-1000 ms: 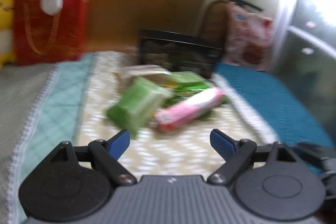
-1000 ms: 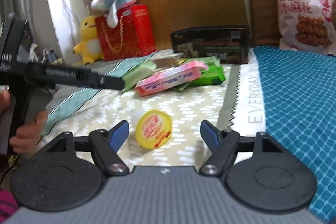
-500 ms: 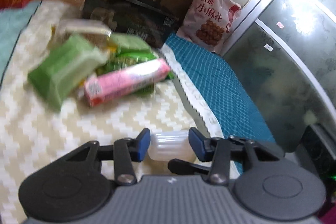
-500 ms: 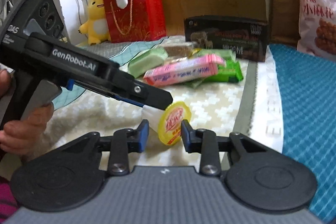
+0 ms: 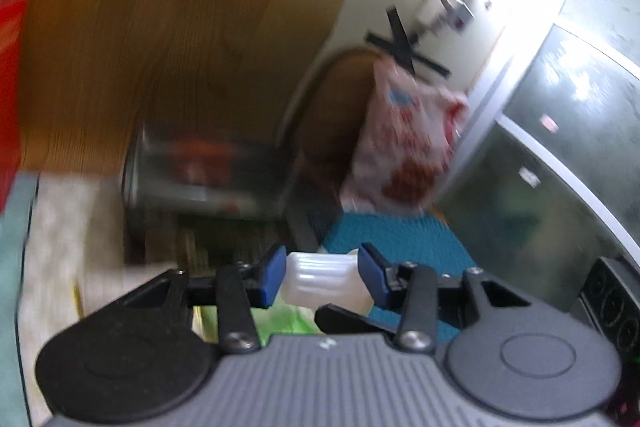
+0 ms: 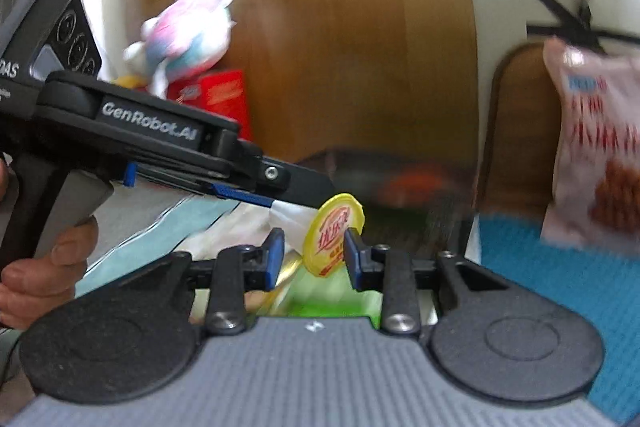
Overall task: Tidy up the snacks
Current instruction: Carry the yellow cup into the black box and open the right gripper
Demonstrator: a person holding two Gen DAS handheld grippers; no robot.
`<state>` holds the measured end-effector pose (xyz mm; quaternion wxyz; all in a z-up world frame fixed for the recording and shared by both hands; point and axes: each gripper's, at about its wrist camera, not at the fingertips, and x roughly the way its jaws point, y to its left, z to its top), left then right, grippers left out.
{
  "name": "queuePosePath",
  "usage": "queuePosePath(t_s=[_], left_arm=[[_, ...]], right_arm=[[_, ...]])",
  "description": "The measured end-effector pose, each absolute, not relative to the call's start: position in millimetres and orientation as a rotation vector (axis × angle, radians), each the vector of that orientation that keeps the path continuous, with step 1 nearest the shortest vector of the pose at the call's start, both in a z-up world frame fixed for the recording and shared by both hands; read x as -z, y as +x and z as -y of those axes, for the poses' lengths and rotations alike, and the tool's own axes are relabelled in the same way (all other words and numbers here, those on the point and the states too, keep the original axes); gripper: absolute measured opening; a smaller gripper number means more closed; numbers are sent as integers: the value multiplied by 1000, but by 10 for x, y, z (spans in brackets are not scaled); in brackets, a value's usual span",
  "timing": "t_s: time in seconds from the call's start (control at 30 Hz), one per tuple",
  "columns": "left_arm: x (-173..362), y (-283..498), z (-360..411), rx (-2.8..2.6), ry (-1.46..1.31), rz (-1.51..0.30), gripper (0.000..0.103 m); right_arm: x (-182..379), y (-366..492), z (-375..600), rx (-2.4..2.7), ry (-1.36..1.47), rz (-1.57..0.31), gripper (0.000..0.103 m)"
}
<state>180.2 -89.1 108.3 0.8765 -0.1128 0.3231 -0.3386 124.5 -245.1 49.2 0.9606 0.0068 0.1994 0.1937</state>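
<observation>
A small translucent plastic jelly cup [image 5: 320, 281] with a yellow lid [image 6: 333, 234] is held in the air by both grippers. My left gripper [image 5: 322, 277] is shut on the cup's ribbed body. My right gripper [image 6: 314, 257] is shut on the lid end of the cup; the left gripper's black fingers [image 6: 296, 183] reach in from the left above it. A black snack box [image 5: 208, 183] lies behind, blurred. Green snack packs [image 6: 332, 293] show below the cup.
A pink snack bag [image 6: 596, 155] leans on a wooden chair back [image 5: 332, 107] at the right. A plush toy [image 6: 188, 39] sits on a red gift bag [image 6: 216, 99] at the left. A teal quilt [image 6: 552, 267] covers the right side. A wooden board [image 5: 180, 27] stands behind.
Both grippers have lifted the jelly cup off the bed and tilted upward; the view now faces the black box and headboard. Both stay shut on the cup.
</observation>
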Motion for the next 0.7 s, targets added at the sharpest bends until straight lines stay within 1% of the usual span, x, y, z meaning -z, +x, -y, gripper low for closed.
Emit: queuePosePath(t_s=[0.1,0.23,0.3,0.33,0.5,0.57,0.7], left_arm=[[-1142,2211,1022,667,-201,-653,40],[-1041,2657,1152,625,-182,-667,40],[-939,2795,1205,596,-178,-693,40],[-900,2821,1236,551,-151,-688,42],[-874,2615,1181,360,5,-634,44],[-871,2435,1104,298,52,-620,50],[-811,1998,900,231,113,-600,55]], right_arm=[[-483,1657,2479,-376,11,-406,35],[-328,1993,2475,-342,-33,-420,35],[-271,2033,2472,-307,-57,-413,39],[-260,2012,2475,-298,-60,-412,45],[-291,1665,2598,-315,33,-403,45],[-271,1474,2637,-349,90,-425,45],[-91,1145,2620,-434,188,-522,47]])
